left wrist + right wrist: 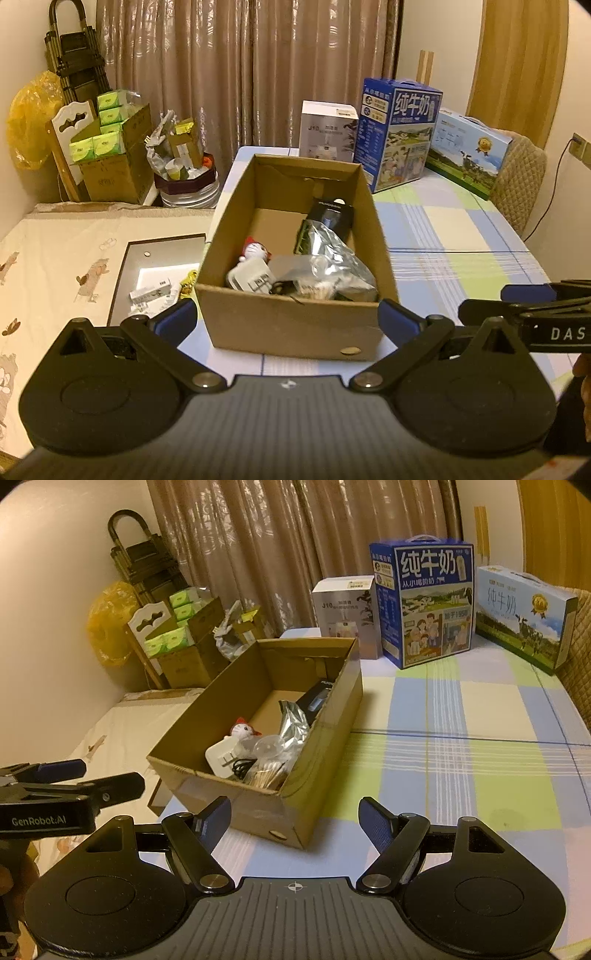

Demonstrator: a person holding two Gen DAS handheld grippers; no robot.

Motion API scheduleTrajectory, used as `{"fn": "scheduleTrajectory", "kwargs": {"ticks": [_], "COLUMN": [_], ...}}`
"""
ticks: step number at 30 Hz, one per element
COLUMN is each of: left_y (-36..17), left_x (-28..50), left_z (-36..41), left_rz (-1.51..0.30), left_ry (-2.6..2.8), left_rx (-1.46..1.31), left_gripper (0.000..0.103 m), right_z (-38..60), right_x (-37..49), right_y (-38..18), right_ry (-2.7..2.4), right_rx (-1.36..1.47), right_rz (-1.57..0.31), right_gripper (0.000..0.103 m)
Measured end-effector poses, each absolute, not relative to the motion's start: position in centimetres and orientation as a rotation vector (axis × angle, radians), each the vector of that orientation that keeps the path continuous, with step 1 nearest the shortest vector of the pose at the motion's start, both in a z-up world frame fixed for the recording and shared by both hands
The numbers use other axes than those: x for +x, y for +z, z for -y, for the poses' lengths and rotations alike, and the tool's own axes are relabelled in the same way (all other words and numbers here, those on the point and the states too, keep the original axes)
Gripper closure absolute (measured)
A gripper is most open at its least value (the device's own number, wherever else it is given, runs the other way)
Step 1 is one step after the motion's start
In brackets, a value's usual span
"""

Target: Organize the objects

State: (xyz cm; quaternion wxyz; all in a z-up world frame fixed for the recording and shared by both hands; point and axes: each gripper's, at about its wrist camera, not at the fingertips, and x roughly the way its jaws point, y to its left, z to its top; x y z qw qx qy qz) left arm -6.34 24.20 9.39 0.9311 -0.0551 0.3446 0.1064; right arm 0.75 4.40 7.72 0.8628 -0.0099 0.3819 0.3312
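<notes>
A: We logged the cardboard box [295,236] standing on the checked tablecloth [461,746], open-topped, near the table's left edge. Inside we saw a white plug adapter [221,757], a small cat figurine [243,731], a crinkled silver foil bag [293,723], a black boxed item [332,218] leaning on the right wall, and what looked like cotton swabs at the near end.

B: And the tools? We noted the left gripper [288,321] with its jaws spread as wide as they go and nothing between them, hanging just short of the box's near wall. The right gripper [295,823] stood well open too, empty, by the box's near right corner.

A: Handling, as we judged it: the box looked light but thin-walled; the sides would bow if pinched mid-span. We thought the corners or the short end walls the stiffer hold.

B: Agreed. The foil bag seemed slippery and soft, best taken by its crimped top. The figurine we rated fragile; the adapter rigid and easy.
</notes>
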Motion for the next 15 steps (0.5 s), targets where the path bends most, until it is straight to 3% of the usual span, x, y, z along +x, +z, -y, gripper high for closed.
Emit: {"fn": "scheduleTrajectory", "kwargs": {"ticks": [15], "left_y": [9.5], "left_x": [-8.6], "left_z": [-21.8], "left_rz": [-0.707], "left_ry": [0.246], "left_rx": [-0.096], "left_gripper": [0.001], "right_z": [-2.8], "right_x": [-1.3], "right_y": [7.1], "right_ry": [0.652], "right_rx": [-0.04], "right_rz": [-0.829], "right_gripper": [0.03]}}
